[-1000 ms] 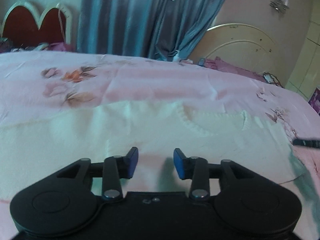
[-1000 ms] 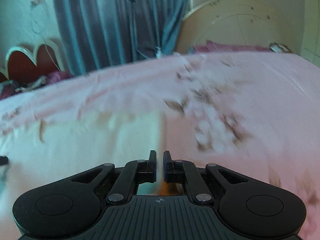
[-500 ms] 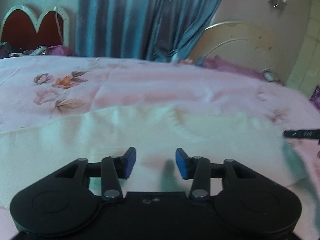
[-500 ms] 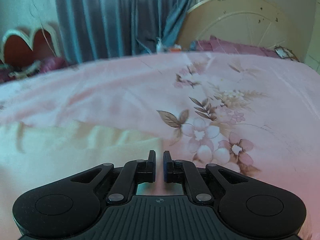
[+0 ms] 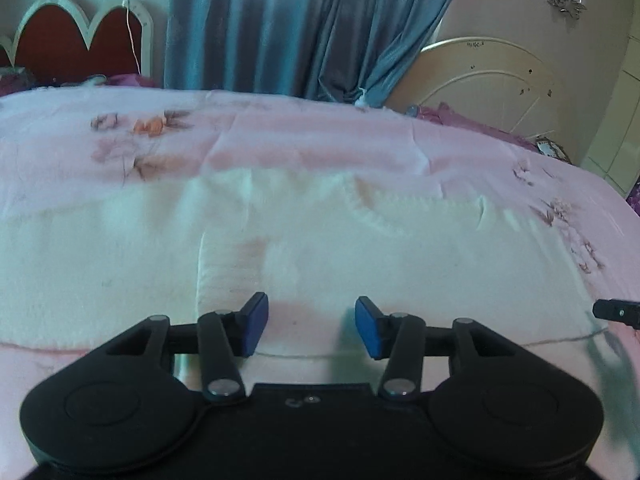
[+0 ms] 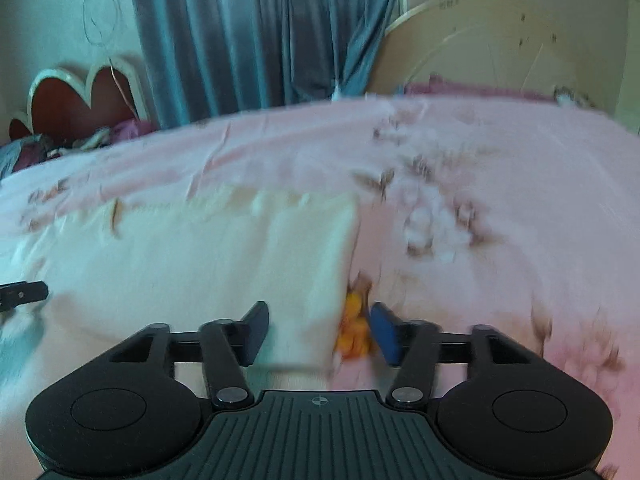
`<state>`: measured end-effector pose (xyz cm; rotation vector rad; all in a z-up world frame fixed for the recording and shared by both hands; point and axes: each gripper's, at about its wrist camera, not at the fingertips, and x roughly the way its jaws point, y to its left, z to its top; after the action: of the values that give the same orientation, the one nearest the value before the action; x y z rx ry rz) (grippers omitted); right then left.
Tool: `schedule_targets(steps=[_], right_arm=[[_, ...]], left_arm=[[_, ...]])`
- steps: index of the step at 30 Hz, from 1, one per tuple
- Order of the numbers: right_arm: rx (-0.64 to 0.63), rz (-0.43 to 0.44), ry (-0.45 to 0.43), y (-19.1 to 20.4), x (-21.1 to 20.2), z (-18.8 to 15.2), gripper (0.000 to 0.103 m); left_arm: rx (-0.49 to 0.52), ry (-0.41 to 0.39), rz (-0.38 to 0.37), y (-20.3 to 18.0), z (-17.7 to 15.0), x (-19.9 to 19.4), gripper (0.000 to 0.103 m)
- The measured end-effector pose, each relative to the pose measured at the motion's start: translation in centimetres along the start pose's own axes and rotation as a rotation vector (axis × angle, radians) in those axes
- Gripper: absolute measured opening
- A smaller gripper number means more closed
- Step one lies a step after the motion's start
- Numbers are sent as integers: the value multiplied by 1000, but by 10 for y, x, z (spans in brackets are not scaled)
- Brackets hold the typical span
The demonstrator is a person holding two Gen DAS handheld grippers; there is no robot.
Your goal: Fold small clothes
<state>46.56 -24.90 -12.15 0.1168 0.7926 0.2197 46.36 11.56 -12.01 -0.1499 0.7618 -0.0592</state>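
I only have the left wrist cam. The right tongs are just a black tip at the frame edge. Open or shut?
Observer: Open. The right tongs have just been opening, and the pads stand apart, pressing on nothing.
Operator: Is anything in the gap?
Observer: Yes. The right-hand edge of the white garment lies on the bed between the pads, closer to the right one.
Operator: Is anything else near that edge?
Observer: There's an orange patch right beside it, against the right pad. The picture is too blurred to tell whether it's print on the pink bedsheet or part of the garment.
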Motion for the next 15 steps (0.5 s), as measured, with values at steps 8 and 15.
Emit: schedule_targets(steps=[8, 15], right_arm=[[32, -28, 34, -2, 8, -12, 20], [22, -27, 45, -5, 5, -10, 20]], left_arm=[[43, -5, 27, -7, -3, 1, 47], [49, -7, 15, -5, -4, 1, 47]])
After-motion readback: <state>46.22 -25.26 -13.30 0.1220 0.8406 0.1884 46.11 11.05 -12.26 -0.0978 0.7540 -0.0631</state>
